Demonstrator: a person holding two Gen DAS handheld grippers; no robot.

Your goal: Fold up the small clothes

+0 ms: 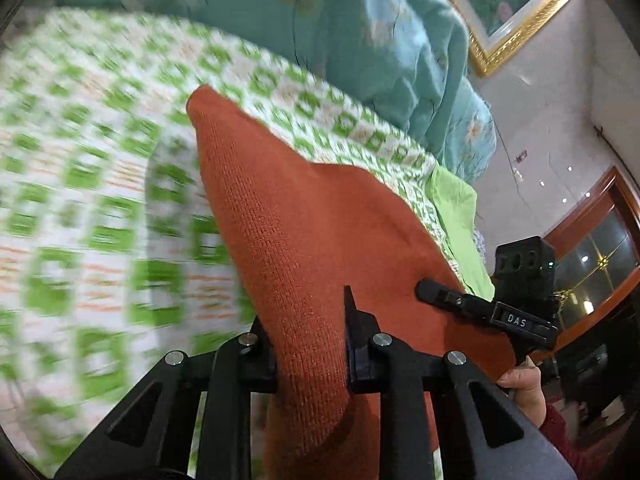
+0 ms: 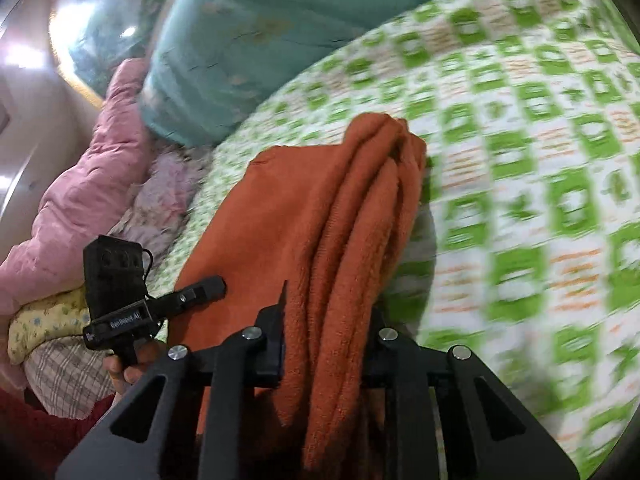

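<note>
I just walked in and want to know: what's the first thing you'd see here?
The orange cloth, bright in the middle, held up over the green-and-white bedspread by both grippers. The left gripper pinches one end smooth, while the right gripper clamps the other end bunched in thick folds. Behind lies a teal quilt, with a gold-framed picture on the wall.

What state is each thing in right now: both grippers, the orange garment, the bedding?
left gripper: shut on the orange garment.
right gripper: shut on a bunched edge of it.
orange garment: lifted, held by both grippers, partly gathered in folds.
green-checked bedspread: spread flat on the bed.
teal quilt: rumpled, heaped behind.
pink quilt: crumpled at the side.
</note>
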